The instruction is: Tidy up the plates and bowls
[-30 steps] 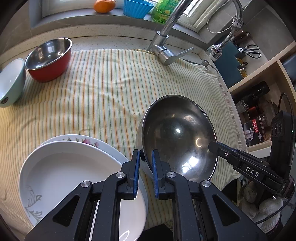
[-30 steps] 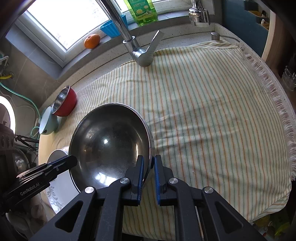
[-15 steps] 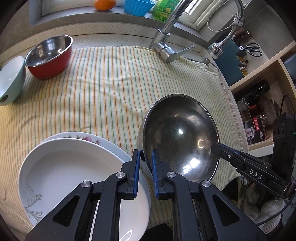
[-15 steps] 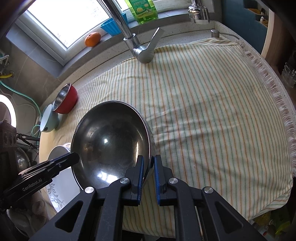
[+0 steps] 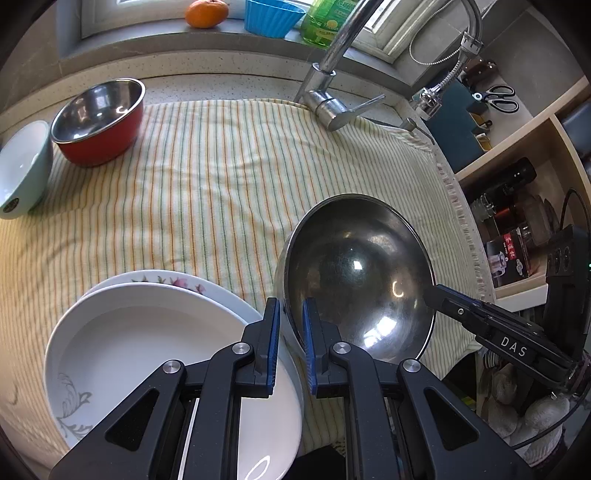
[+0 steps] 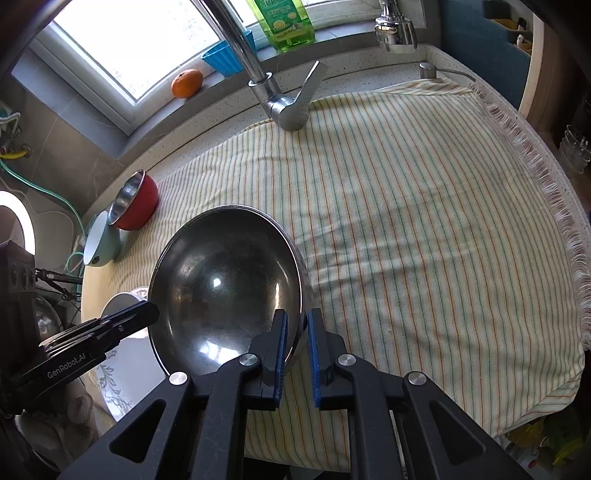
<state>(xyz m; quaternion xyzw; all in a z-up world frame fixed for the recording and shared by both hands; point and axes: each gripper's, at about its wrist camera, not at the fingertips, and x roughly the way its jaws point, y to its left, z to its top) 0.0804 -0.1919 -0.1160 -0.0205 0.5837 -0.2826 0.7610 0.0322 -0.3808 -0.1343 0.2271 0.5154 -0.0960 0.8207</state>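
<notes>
left tool (image 5: 289, 319): nearly closed, blue pads pinching the left rim of the steel bowl (image 5: 354, 280); rim sits between the pads, one inside, one outside.
right tool (image 6: 296, 330): nearly closed too, clamped on the opposite rim of the same bowl; also seen in left wrist view at the bowl's right edge.
steel bowl: big, shiny, empty; held by both tools over the near part of the striped cloth (image 5: 207, 177), tilted so the inside faces the cameras. Cannot tell if its base touches the cloth.
plates: white plate (image 5: 147, 350) stacked on a floral plate (image 5: 173, 277), near left of the cloth, just left of the steel bowl; the left tool's finger overlaps the white plate's rim in view.
red bowl (image 5: 101, 122): steel inside, red outside, far left on the cloth, upright.
pale blue bowl (image 5: 22, 170): just left of the red bowl, tipped on its side, at the cloth's left edge.
table: cloth covers most of it; faucet (image 5: 328, 85) at the far edge.
windowsill: orange (image 5: 206, 13), blue cup (image 5: 271, 16), green bottle (image 6: 282, 22) behind the faucet.
right side: shelf with jars and bottles (image 5: 517, 229), scissors (image 5: 498, 98) above.
</notes>
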